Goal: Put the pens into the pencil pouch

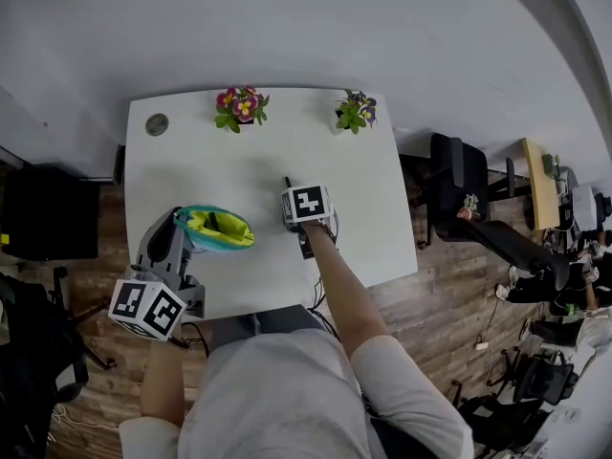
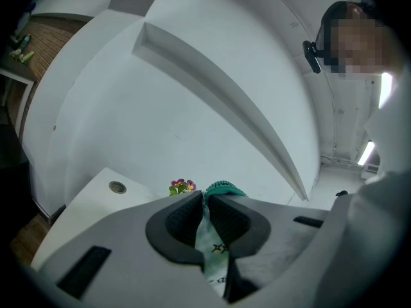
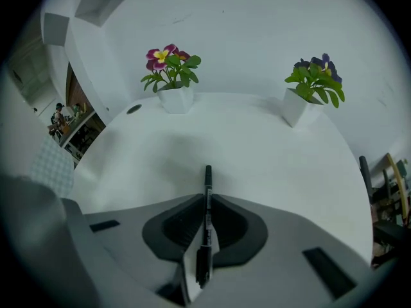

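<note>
The left hand-held gripper [image 2: 204, 201], lower left, is clamping the pencil pouch [image 1: 218, 228] by its rim, mouth gaping over the bench [image 1: 368, 208]. The right hand-held gripper [image 3: 207, 204], at centre, is pinching a black pen [image 3: 207, 185] lengthwise. In so thin a grip the pen is risking a pivot and missing the mouth.

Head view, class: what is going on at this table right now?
A person works at a white table with a gripper in each hand. The left gripper is shut on the rim of the teal pencil pouch, whose mouth stands open. The right gripper is shut on a black pen, to the pouch's right in the head view. The pen is not yet inside.
</note>
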